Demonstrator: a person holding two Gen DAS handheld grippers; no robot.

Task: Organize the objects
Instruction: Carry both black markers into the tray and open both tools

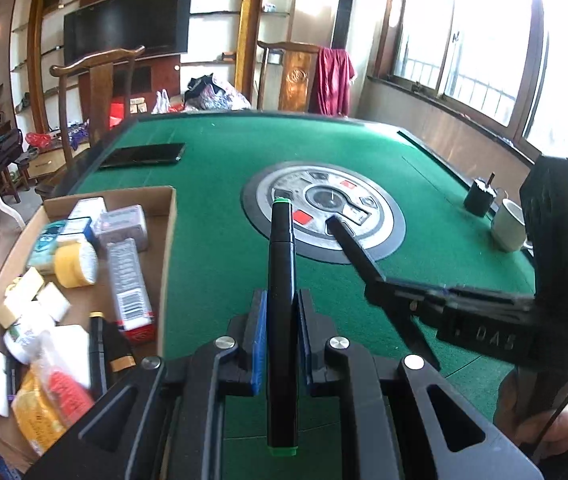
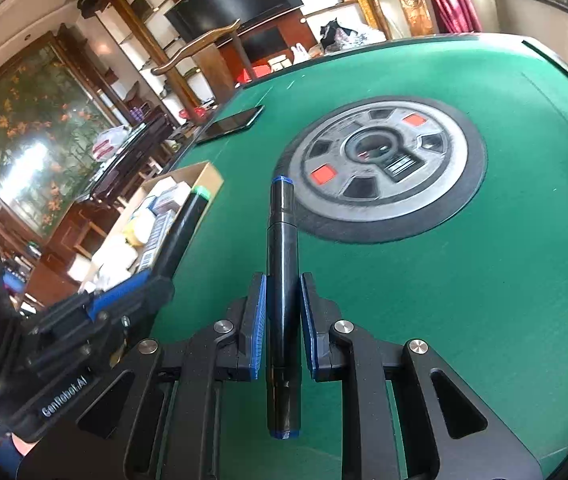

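Note:
My left gripper (image 1: 280, 308) is shut on a black marker with green ends (image 1: 282, 280), held above the green felt table (image 1: 212, 240). My right gripper (image 2: 282, 292) is shut on a black marker with blue ends (image 2: 282, 264). In the left wrist view the right gripper (image 1: 423, 292) and its marker's tip reach in from the right. In the right wrist view the left gripper (image 2: 124, 292) with the green-ended marker (image 2: 192, 208) is at the left. A cardboard box (image 1: 164, 248) at the table's left holds several small packages and rolls; it also shows in the right wrist view (image 2: 208, 176).
A round grey control panel (image 1: 323, 216) sits in the table's middle. A black phone (image 1: 144, 156) lies at the far left edge. A white mug (image 1: 509, 220) and a black cup (image 1: 479, 196) stand at the right edge. Wooden chairs stand behind the table.

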